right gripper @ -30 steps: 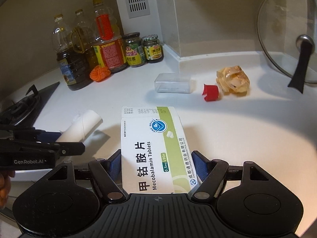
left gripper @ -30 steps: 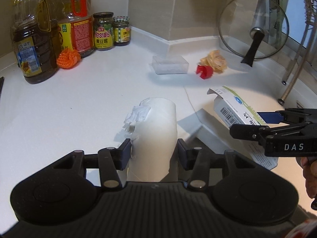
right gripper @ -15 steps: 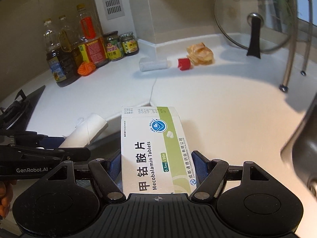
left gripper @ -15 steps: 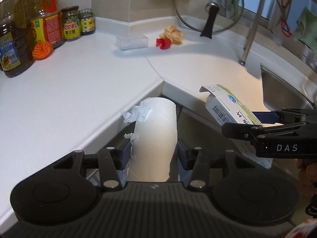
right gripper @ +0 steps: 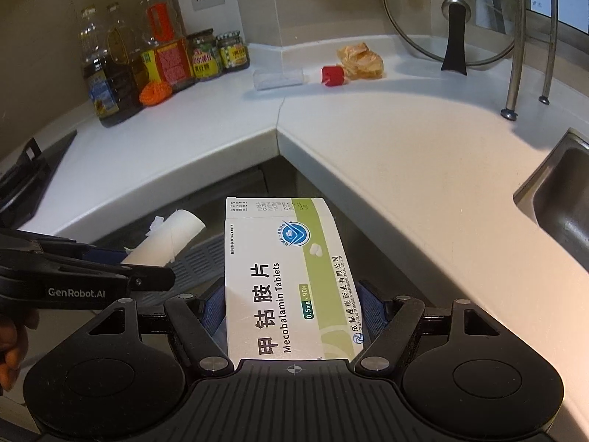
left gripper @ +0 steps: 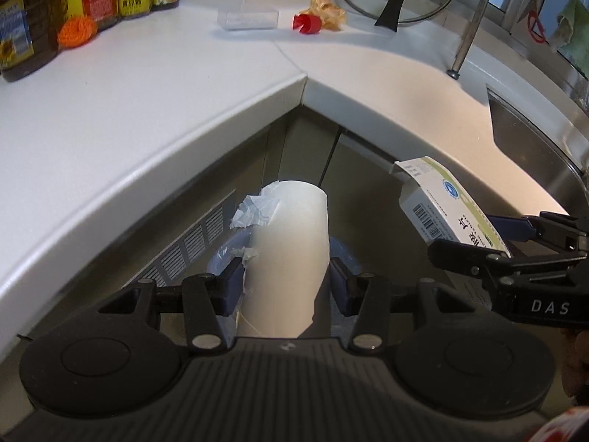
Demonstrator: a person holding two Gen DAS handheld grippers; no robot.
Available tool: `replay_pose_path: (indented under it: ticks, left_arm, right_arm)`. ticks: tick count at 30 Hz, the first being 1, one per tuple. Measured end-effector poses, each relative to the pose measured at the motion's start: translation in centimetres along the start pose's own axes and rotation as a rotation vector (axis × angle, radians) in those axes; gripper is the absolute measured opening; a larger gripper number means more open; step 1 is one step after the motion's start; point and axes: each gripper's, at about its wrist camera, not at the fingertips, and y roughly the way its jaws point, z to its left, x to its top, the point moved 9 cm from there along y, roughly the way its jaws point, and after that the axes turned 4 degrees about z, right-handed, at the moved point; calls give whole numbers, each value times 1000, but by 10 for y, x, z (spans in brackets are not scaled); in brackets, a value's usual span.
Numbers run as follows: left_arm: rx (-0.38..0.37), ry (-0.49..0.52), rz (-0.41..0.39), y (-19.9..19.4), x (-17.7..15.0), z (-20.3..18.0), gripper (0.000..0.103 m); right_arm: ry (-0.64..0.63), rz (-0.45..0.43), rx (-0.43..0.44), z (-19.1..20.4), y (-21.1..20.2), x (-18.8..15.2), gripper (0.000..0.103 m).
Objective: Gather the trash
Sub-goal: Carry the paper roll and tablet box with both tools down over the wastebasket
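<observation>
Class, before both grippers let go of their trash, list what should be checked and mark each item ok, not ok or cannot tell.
1. Left gripper grips the paper roll: ok.
2. Right gripper grips the tablet box: ok.
3. Both items clear of the countertop edge: ok.
4. Bin lies under the roll: ok, a blue rim shows below.
5. Bin lies under the box: cannot tell.
6. Counter cleared: not ok; red cap and crumpled wrapper remain.

home kitchen | corner worktop (right gripper: 386,140) | oil bottles (right gripper: 106,73) | sink (right gripper: 559,199) | hob (right gripper: 25,173) | pan lid (right gripper: 452,18)
</observation>
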Motion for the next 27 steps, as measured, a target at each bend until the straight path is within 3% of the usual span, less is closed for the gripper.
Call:
replay_pose_path:
  ticks: [12, 27]
  left_arm:
    - [27, -53, 90, 38, -31, 5, 45]
    - [39, -77, 112, 58, -29, 13, 45]
  right_arm:
    - [-28, 86, 9, -12, 39, -37, 73]
    - [-53, 120, 20, -10, 56, -34, 73]
